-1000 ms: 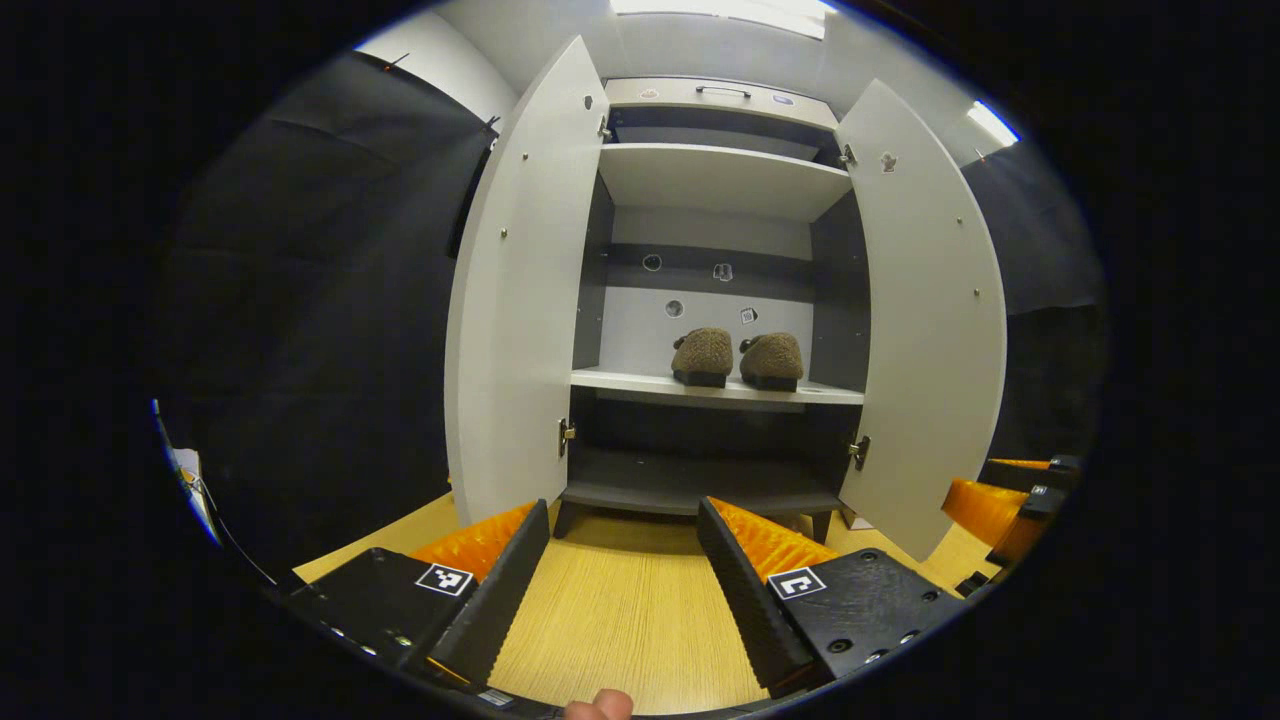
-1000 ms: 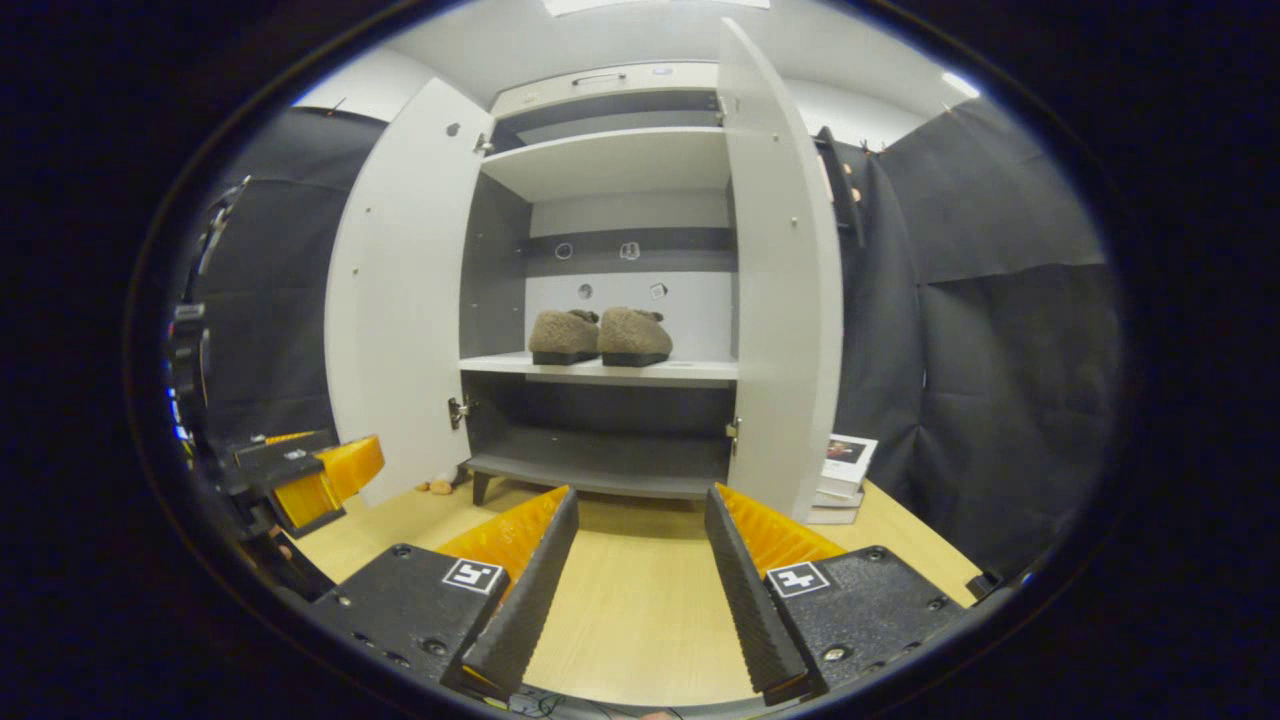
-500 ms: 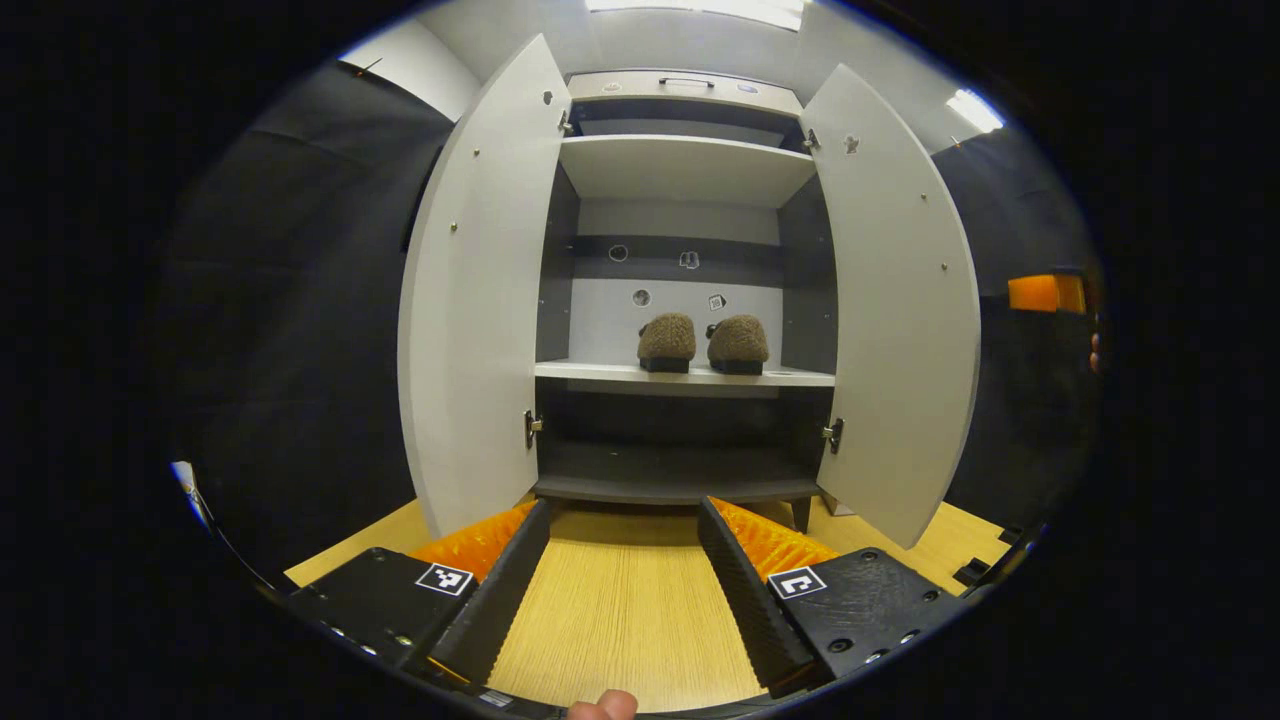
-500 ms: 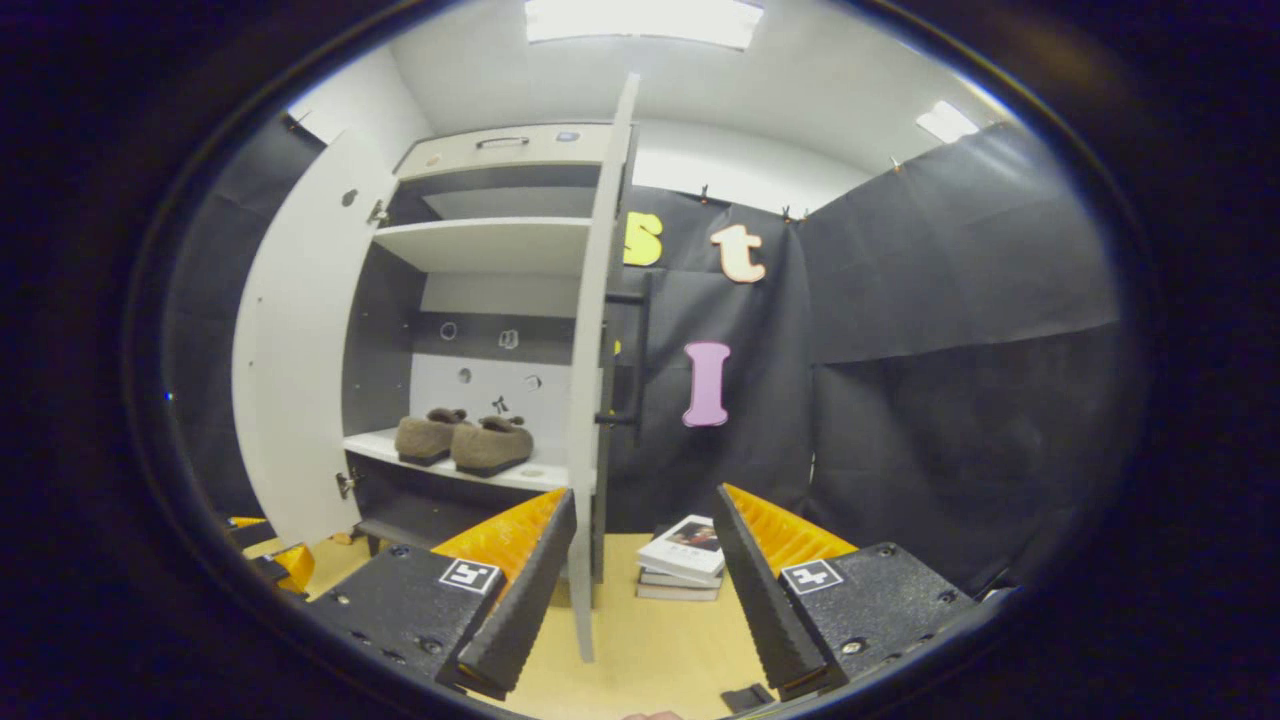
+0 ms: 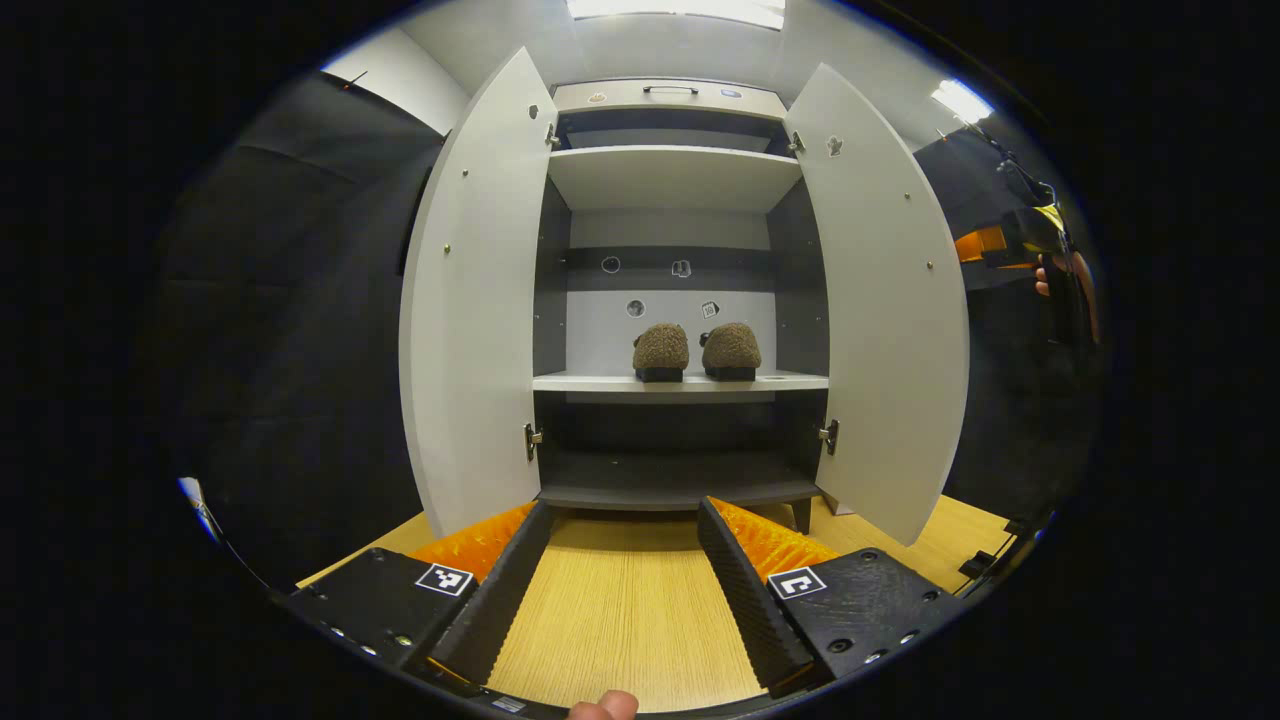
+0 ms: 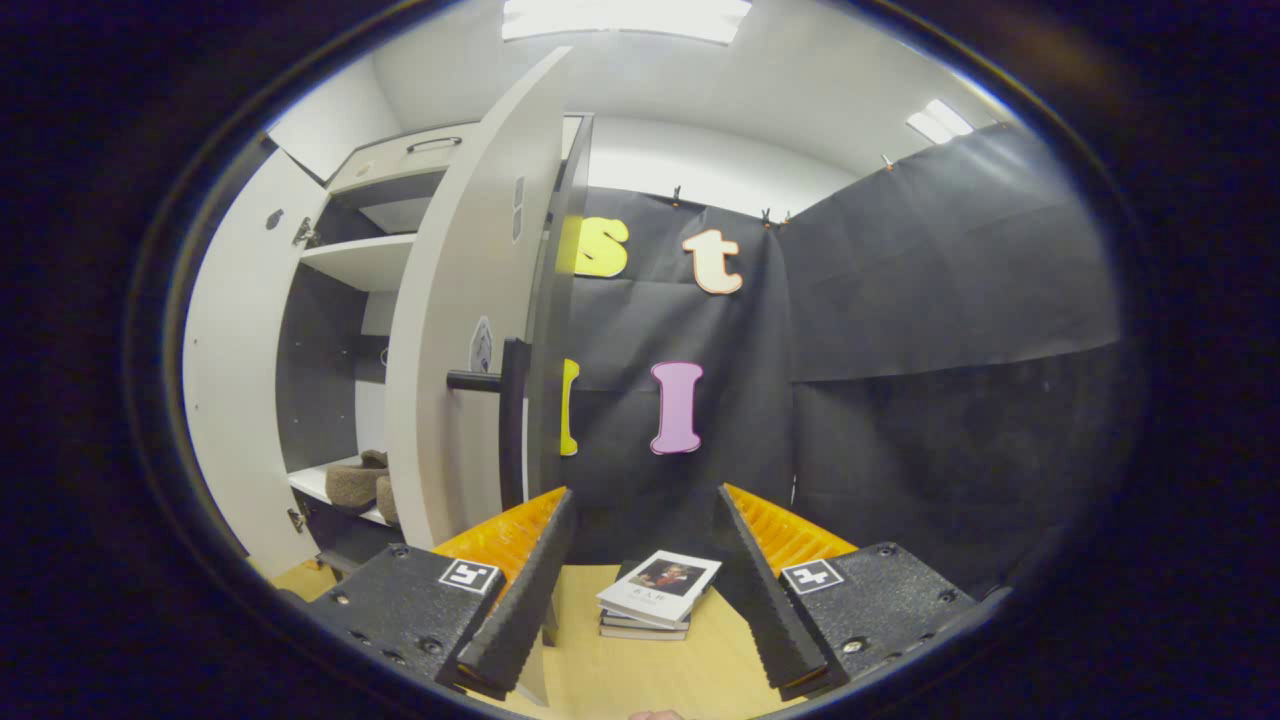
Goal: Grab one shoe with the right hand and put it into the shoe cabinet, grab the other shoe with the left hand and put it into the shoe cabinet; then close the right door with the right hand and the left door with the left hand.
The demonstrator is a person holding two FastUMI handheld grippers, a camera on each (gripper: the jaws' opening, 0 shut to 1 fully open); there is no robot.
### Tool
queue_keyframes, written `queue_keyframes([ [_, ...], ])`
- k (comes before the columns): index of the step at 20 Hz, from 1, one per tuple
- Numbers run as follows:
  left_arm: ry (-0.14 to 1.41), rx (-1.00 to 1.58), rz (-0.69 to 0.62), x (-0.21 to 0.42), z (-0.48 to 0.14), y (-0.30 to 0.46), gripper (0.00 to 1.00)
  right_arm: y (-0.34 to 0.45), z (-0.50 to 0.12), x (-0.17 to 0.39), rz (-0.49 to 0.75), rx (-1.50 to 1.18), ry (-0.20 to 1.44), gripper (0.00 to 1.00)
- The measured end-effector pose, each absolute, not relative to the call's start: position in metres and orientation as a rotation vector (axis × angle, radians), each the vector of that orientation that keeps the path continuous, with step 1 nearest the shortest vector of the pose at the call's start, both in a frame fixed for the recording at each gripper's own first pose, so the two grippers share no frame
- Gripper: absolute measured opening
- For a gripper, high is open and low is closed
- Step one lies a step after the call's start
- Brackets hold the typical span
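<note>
Two brown fuzzy shoes (image 5: 696, 351) stand side by side on the middle shelf of the white shoe cabinet (image 5: 680, 180), whose left door (image 5: 470, 300) and right door (image 5: 880, 300) both stand wide. My left gripper (image 5: 622, 520) is open and empty, low over the wooden floor in front of the cabinet. My right gripper (image 6: 640, 505) is open and empty, behind the right door (image 6: 455, 330), near its dark bar handle (image 6: 510, 400). The shoes (image 6: 355, 483) peek past that door's edge. From the left gripper view, the right gripper (image 5: 1010, 245) and a hand show at far right.
A small stack of books (image 6: 655, 598) lies on the wooden floor (image 5: 620, 610) beside the cabinet, between my right fingers. Black cloth walls close the booth on both sides. The cabinet's bottom shelf (image 5: 670, 485) holds nothing I can see.
My right gripper has swung round the right door's edge to its outer side and risen. The left gripper has backed off slightly; the cabinet looks a bit smaller.
</note>
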State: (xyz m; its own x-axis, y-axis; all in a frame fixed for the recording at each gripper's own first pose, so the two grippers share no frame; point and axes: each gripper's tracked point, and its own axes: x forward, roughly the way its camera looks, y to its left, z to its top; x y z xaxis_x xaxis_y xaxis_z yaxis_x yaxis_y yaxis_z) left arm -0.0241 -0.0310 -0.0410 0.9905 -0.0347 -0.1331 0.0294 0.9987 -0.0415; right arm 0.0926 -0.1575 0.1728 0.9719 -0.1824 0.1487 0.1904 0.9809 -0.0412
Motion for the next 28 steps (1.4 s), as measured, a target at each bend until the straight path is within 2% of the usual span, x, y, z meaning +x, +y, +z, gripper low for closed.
queue_keyframes([
  [2,0.139,-0.041,-0.03,-0.024,-0.042,-0.03,0.91,-0.157,0.174,0.097,-0.213,-0.099,-0.144,0.87],
  [4,0.135,-0.042,-0.026,-0.024,-0.04,-0.029,0.91,-0.153,0.18,0.096,-0.225,-0.119,-0.163,0.8],
  [5,0.132,-0.044,-0.026,-0.024,-0.039,-0.029,0.91,-0.149,0.18,0.094,-0.216,-0.117,-0.167,0.83],
  [15,0.126,-0.023,-0.029,-0.025,-0.035,-0.023,0.91,-0.084,0.173,0.095,-0.062,-0.068,-0.148,0.83],
  [18,0.127,-0.016,-0.014,-0.026,-0.033,-0.016,0.91,-0.053,0.171,0.104,0.012,-0.064,-0.153,0.8],
  [19,0.126,-0.015,-0.008,-0.027,-0.035,-0.013,0.91,-0.043,0.172,0.107,0.026,-0.075,-0.159,0.83],
  [28,0.143,-0.022,0.009,-0.03,-0.038,-0.006,0.91,0.042,0.17,0.157,0.152,-0.077,-0.17,0.86],
])
